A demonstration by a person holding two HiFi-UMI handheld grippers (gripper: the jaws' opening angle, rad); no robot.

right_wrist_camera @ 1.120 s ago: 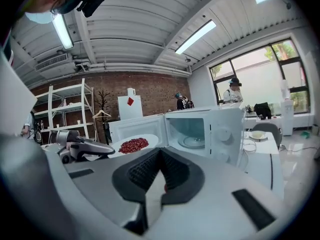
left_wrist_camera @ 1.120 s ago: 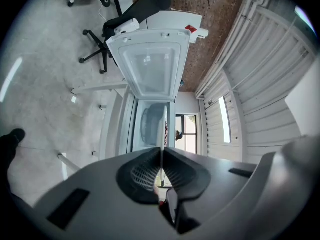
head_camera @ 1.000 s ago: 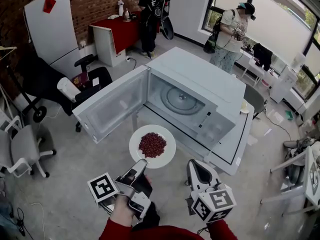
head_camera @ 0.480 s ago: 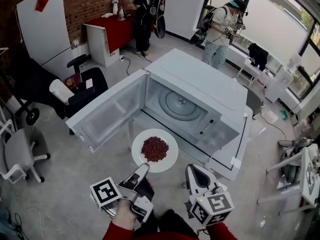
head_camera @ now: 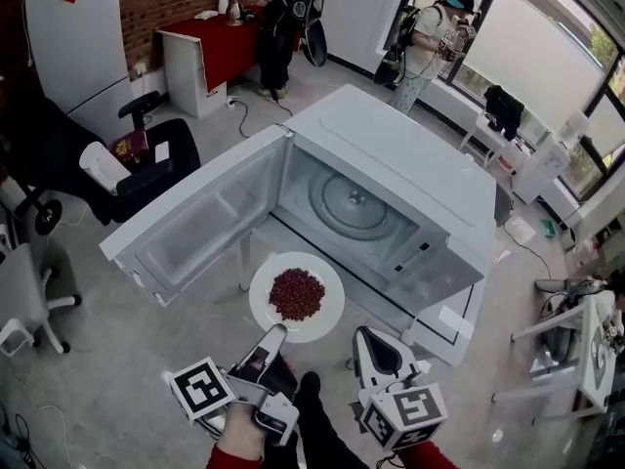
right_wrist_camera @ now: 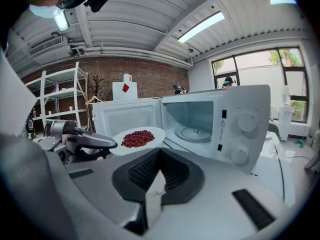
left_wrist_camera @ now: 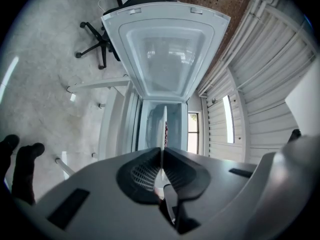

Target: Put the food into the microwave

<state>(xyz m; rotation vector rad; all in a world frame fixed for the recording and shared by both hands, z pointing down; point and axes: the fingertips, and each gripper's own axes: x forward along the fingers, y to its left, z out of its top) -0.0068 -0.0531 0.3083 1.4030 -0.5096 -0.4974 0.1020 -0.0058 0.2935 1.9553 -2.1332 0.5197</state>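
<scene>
A white plate (head_camera: 296, 296) of red beans hangs level in front of the open white microwave (head_camera: 391, 159). My left gripper (head_camera: 273, 334) is shut on the plate's near rim. In the left gripper view the plate (left_wrist_camera: 164, 129) shows edge on between the pads of the left gripper (left_wrist_camera: 161, 151), in line with the cavity. The door (head_camera: 195, 218) stands swung out to the left, and the glass turntable (head_camera: 350, 203) is bare. My right gripper (head_camera: 373, 342) is shut on nothing, to the right of the plate. From the right gripper (right_wrist_camera: 159, 153) I see the plate (right_wrist_camera: 137, 136) and the microwave (right_wrist_camera: 220, 121).
Two people (head_camera: 430, 37) (head_camera: 288, 13) stand at the back of the room. A black office chair (head_camera: 146, 164) and a red-covered table (head_camera: 229, 52) lie beyond the door. A white desk (head_camera: 598, 355) stands at the right. The person's shoes (head_camera: 308, 389) show below the plate.
Both grippers have sunk a little and moved towards the microwave, the left one carrying the plate with it. The microwave now looks larger in the head view.
</scene>
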